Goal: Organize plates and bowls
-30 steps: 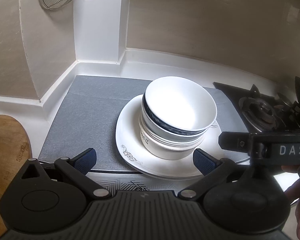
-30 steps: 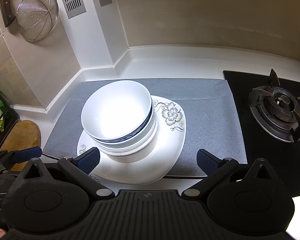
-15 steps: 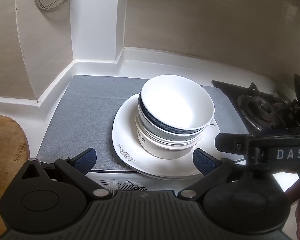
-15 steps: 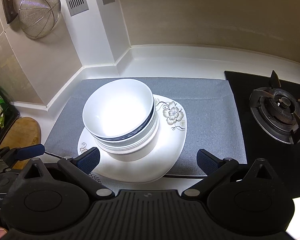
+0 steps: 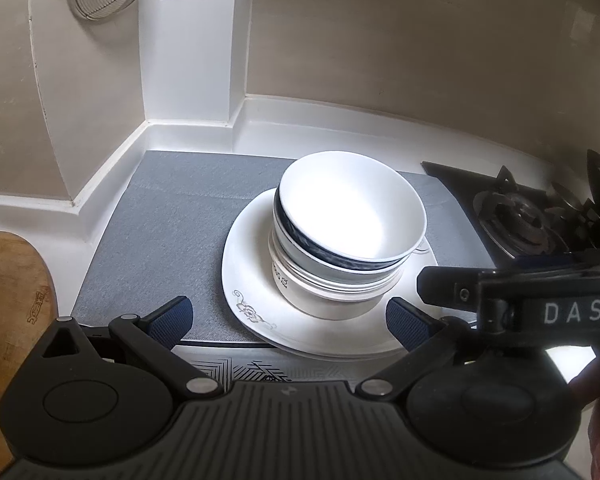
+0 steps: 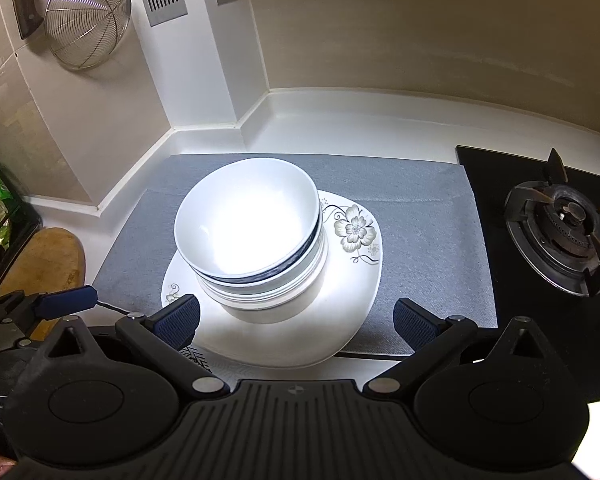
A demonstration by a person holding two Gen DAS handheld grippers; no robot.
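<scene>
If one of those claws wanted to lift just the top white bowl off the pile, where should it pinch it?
Probably the rim of the top bowl, on the near edge facing the right gripper. The bowl sits nested in the stack of bowls on the plate, so its sides are mostly hidden; only the thin lip stands free. One finger inside, one outside, coming from above.

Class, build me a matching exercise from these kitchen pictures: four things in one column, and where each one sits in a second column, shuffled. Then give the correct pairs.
Things:
1. stack of bowls
2. floral plate
3. wire strainer
4. gas burner

Places:
A. hanging on the wall
B. on the grey mat
C. on the black hob, right of the mat
D. on the floral plate

Pairs: 1-D, 2-B, 3-A, 4-C
</scene>
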